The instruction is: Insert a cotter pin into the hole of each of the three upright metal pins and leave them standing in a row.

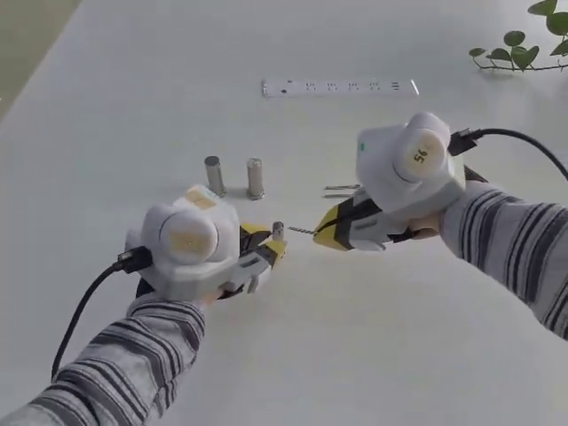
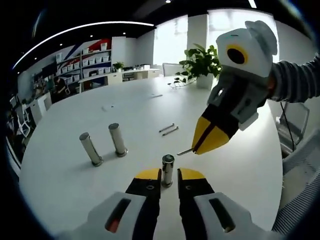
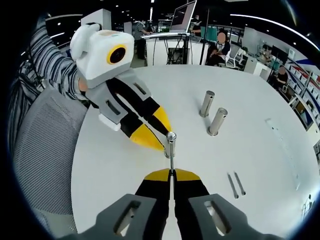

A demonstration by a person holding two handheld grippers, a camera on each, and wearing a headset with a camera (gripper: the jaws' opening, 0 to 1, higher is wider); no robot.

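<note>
Left hand-held gripper point(image 1: 271, 249) clamps a pin point(image 2: 168, 167); right hand-held gripper point(image 3: 171, 174), pinching a cotter pin point(image 3: 171, 159), may miss the hole if misaligned.

Two upright metal pins point(image 1: 214, 175) stand just beyond left gripper point(image 1: 266, 244); spare cotter pins point(image 1: 342, 187) beyond right gripper point(image 1: 321, 233) (flat, low). Open tabletop point(image 1: 355, 337) nearside of both; power strip point(image 1: 340, 87) far beyond.

Left gripper point(image 1: 271, 251) & right gripper point(image 1: 321, 232): white rounded housing point(image 1: 191, 244) ea. w/ yellowish disc point(image 1: 419, 155); right disc has a 2-digit mark.

Fwd of housing: grey/black body, black fingers point(image 2: 146, 182) w/ yellow tips, 1 screw ea.

Rear of housing: black cable point(image 1: 84, 306).

Behind housing: sleeves point(image 1: 133, 355), grey w/ dark stripes.
</note>
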